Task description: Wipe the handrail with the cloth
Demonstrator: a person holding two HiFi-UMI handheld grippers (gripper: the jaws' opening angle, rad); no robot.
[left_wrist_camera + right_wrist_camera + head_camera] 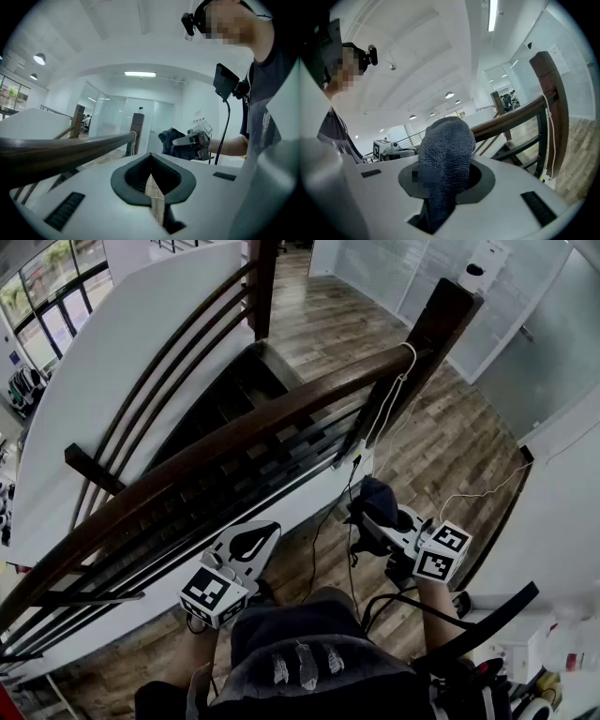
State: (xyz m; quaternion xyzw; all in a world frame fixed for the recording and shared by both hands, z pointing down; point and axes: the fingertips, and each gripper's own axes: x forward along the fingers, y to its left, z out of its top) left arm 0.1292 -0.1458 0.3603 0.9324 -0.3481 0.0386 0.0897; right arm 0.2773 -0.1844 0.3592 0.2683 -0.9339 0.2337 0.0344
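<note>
The dark brown wooden handrail (234, 442) slopes from lower left up to a newel post (442, 320); it also shows in the left gripper view (70, 147) and the right gripper view (515, 117). My right gripper (380, 518) (440, 187) is shut on a dark blue-grey cloth (378, 493) (445, 150), held below and to the right of the rail, apart from it. The cloth bulges out past the jaws. My left gripper (246, 545) (152, 187) sits just under the rail's lower stretch, jaws together with nothing in them. From the left gripper I see the right gripper (194, 140) and the cloth (169, 138).
Dark horizontal bars (281, 479) run beneath the handrail. Beyond it drops a stairwell (234, 390) with a second railing (178, 343) on its far side. A white cable (394, 395) hangs from the post. Wooden floor (450, 446) lies to the right, glass partitions behind.
</note>
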